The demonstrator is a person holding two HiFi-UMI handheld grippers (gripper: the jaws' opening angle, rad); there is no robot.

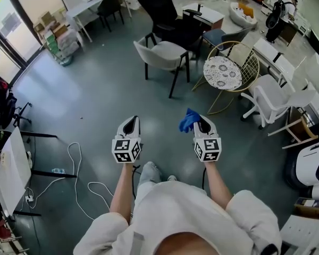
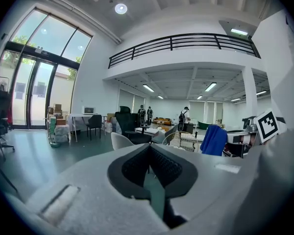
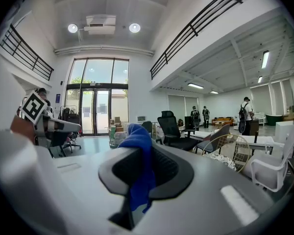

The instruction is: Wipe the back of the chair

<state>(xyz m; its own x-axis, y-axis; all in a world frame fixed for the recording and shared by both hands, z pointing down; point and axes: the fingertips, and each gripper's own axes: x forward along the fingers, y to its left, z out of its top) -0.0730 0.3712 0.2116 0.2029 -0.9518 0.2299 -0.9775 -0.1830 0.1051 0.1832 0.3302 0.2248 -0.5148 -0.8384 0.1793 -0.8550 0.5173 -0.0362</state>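
**A:** Our right tool (image 3: 137, 153) is clamped on the blue cloth (image 3: 139, 173). One fold stands up over the tips and the rest hangs down between the jaws.

**B:** And our left tool (image 2: 148, 148) has its jaws closed tip to tip, with nothing in them. How will the cloth handle?

**A:** Soft, light and limp, we think. It should fold rather than push, so a pinch near its middle with a loose pad in front suits us. The chair back looks stiff, but the chair may slide, so our empty tool could steady its top edge.

**B:** Which chair? The head view shows several in the upper half of the frame. The pale chair (image 1: 162, 54) at upper middle is nearest, and it is well apart from both tools.

**A:** Only that view gives us the layout. The right gripper view alone shows how the cloth sits in the jaws. The left gripper view catches it from the side, as a blue flap at middle right.
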